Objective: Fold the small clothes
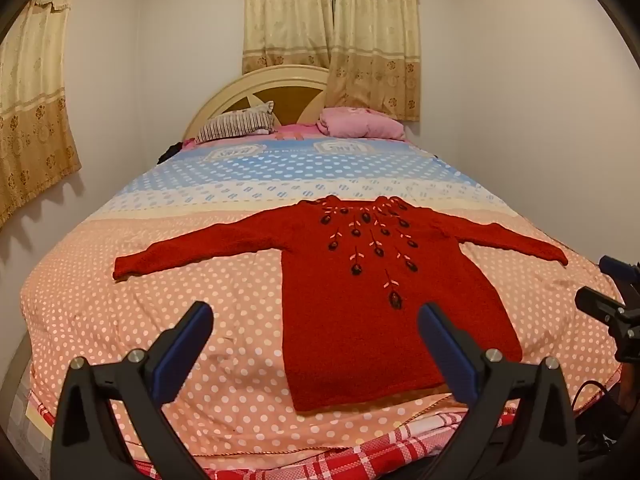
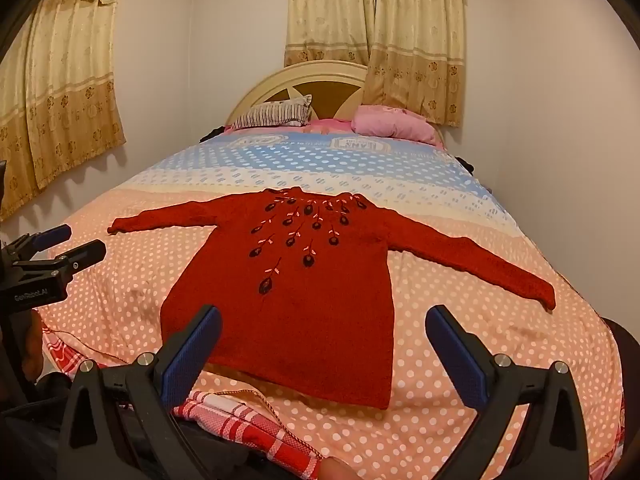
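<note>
- A red knitted sweater lies flat and face up on the bed, both sleeves spread out to the sides and the neck turned toward the headboard.
- Dark flowers with pink stems are stitched over its chest, fanning down from the collar.
- Its hem lies near the foot edge of the bed, where a red checked cloth shows under the dotted bedspread.
- The left tongs hang above the foot of the bed with jaws spread wide and nothing between them; in the left wrist view the hem's left corner lies between the two blue pads, lower down on the bed.
- The right tongs are likewise spread wide and empty, pointing down at the sweater's lower half from above the foot edge.
- Each tool shows at the edge of the other's view, the two well apart.
- A striped pillow and a pink pillow rest by the headboard.
- Beige patterned curtains hang behind the bed and on the left wall.
</note>
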The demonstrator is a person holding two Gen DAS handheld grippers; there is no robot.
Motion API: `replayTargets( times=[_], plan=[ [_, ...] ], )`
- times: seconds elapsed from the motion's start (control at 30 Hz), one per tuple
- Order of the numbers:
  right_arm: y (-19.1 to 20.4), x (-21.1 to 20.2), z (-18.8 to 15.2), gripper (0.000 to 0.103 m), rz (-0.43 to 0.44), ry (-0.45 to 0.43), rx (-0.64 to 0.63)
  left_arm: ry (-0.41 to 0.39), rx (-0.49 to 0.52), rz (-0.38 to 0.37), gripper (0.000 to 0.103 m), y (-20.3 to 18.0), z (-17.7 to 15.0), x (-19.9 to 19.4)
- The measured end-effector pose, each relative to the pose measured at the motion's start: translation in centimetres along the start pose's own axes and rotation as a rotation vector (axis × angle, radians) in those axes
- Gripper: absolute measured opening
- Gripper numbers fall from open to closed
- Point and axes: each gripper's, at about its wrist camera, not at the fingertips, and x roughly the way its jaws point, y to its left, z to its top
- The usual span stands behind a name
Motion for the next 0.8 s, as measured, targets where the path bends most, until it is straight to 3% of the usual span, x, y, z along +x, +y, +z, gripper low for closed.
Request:
replayTargets(
  times=[0.8],
  plan=[
    [-0.4, 1.1, -0.5, 0.102, -0.005, 0.03, 0.01, 0.009, 0.025, 0.014, 0.103, 0.4, -0.2, 0.4]
  ],
)
